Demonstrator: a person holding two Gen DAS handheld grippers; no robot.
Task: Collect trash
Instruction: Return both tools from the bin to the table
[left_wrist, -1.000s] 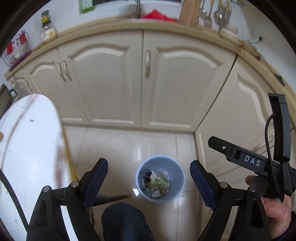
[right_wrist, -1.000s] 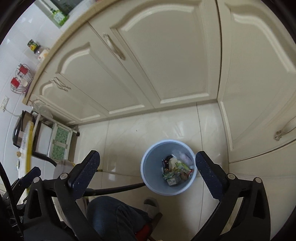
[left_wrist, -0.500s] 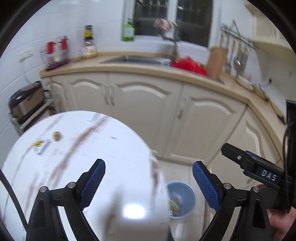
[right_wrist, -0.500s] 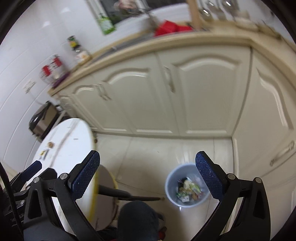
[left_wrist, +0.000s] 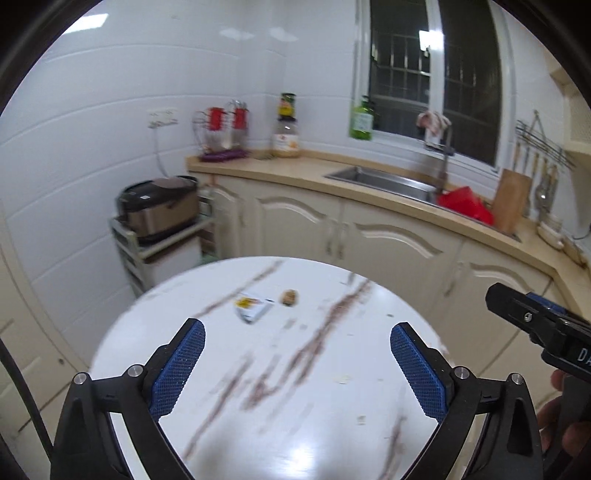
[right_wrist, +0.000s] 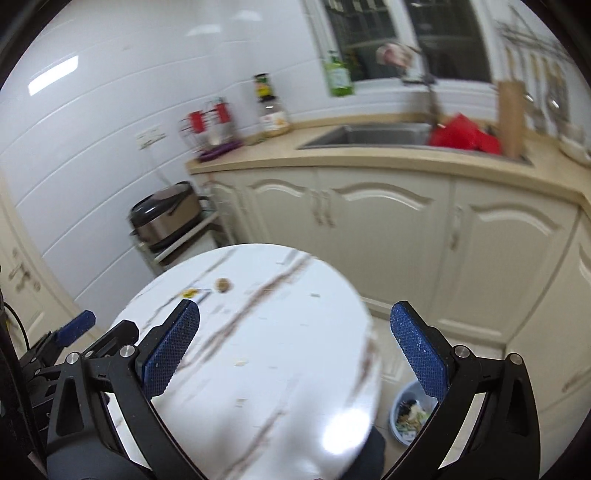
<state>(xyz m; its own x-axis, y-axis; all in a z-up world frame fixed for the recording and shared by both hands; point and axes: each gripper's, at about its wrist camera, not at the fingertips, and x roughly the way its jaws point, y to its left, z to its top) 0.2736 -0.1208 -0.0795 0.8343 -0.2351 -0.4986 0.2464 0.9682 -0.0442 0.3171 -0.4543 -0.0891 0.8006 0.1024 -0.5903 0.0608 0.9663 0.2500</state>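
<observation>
Both tongs stand wide with nothing between their pads. From the left wrist, the left tongs (left_wrist: 297, 345), whose jaws have just been opening, hang over the round white table (left_wrist: 280, 424), its near part cut off by the frame. A torn wrapper (left_wrist: 252, 309) and a small brown scrap (left_wrist: 290, 297) lie close together toward the table's far edge, both blurred; what the scrap is cannot be told. At the right border only a black part of the right tongs (left_wrist: 535, 328) and a bit of a hand (left_wrist: 563, 435) show. From the right wrist, the right tongs (right_wrist: 295, 332) gape over the same table (right_wrist: 280, 369); the wrapper (right_wrist: 192, 293) is largely hidden behind the left pad, the scrap (right_wrist: 223, 284) just beside it. Down on the floor past the table's right edge, the blue bin (right_wrist: 408, 413) holds mixed litter, half hidden by the right finger.
</observation>
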